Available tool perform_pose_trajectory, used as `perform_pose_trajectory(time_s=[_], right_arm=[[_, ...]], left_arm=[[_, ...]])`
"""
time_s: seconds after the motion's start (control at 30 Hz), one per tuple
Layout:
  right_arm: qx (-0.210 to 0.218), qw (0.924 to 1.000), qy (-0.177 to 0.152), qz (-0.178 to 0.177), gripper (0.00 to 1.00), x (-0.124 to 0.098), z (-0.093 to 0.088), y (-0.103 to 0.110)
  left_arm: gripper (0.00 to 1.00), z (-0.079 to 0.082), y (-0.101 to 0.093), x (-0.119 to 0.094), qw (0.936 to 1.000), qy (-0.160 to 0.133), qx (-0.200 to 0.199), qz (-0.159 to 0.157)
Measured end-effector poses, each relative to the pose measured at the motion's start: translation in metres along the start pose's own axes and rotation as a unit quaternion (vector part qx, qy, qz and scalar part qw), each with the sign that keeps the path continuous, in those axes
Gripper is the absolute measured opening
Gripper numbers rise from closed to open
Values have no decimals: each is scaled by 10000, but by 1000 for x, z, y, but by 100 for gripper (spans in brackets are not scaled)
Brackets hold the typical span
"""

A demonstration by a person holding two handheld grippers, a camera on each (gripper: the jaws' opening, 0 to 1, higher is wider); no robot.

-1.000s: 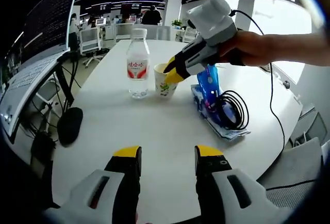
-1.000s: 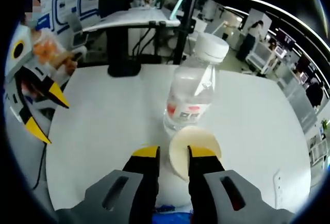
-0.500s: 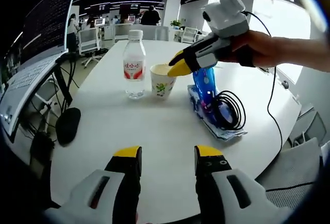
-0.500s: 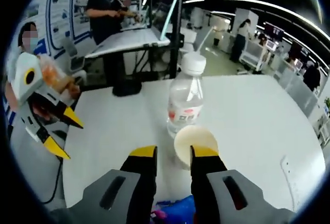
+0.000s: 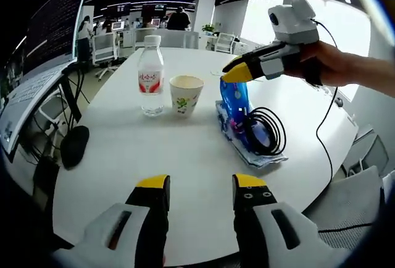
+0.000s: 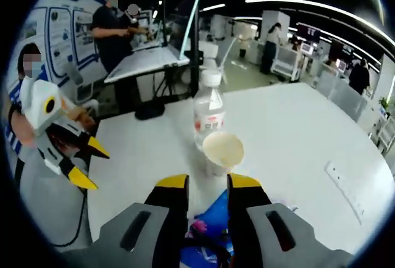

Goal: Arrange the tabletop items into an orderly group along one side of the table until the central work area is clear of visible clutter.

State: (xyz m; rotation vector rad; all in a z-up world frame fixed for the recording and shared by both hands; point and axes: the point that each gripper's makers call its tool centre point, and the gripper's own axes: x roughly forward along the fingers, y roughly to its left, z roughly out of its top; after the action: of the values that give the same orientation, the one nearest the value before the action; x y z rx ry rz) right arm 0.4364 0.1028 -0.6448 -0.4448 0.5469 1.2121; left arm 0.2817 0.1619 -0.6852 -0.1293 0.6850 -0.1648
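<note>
A clear water bottle (image 5: 150,73) with a red label stands at the far side of the white round table (image 5: 185,175), and a paper cup (image 5: 185,94) stands upright just right of it. A blue packet (image 5: 237,102) with a black cable coil (image 5: 266,133) on it lies further right. My right gripper (image 5: 239,71), held by a hand, hovers over the packet's far end, clear of the cup. In the right gripper view it (image 6: 207,184) is open above the blue packet (image 6: 207,228), with the cup (image 6: 222,150) and bottle (image 6: 210,115) ahead. My left gripper (image 5: 201,184) stands open over bare table.
A black mouse (image 5: 74,146) lies near the table's left edge, under a monitor (image 5: 37,64). A flush socket strip (image 6: 349,188) is set in the tabletop. Desks, chairs and people stand beyond the table. My left gripper (image 6: 77,160) appears off the table's near side.
My right gripper has drawn back from the cup's rim, up and toward the blue packet. The cup and bottle stay where they stood. My left gripper is unchanged.
</note>
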Motion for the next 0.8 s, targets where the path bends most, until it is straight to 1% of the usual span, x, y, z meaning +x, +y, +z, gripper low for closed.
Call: perform_pose_trajectory(time_s=[0.17,0.2,0.3,0.4,0.5,0.53,0.6,0.7,0.8], right_arm=[[221,9996,24,-152,21,-18,-18,0],[278,9994,34,-195,21,-23,-23,4],[396,9989,37,-266,21,-31,-32,5],[551,9978,59,-369,21,-42,-45,8],[684,9967,81,-430,20,-49,-55,9],[757,9959,98,-476,20,-53,-62,8],[838,9951,114,-514,20,-58,-68,10],[1009,9929,181,-606,20,-64,-84,11],[1126,9911,217,-670,19,-71,-94,14]], left_arm=[[39,3,-8,3,10000,2,65,-65],[39,4,-9,3,9999,4,81,-75],[39,6,-11,3,9999,-7,97,-93],[39,6,-14,4,9999,-9,105,-108],[39,5,-17,4,9998,2,130,-130],[39,4,-18,4,9998,8,141,-139],[39,4,-20,4,9998,9,138,-151],[38,4,-24,3,9997,15,162,-162],[38,3,-26,3,9997,27,169,-167]])
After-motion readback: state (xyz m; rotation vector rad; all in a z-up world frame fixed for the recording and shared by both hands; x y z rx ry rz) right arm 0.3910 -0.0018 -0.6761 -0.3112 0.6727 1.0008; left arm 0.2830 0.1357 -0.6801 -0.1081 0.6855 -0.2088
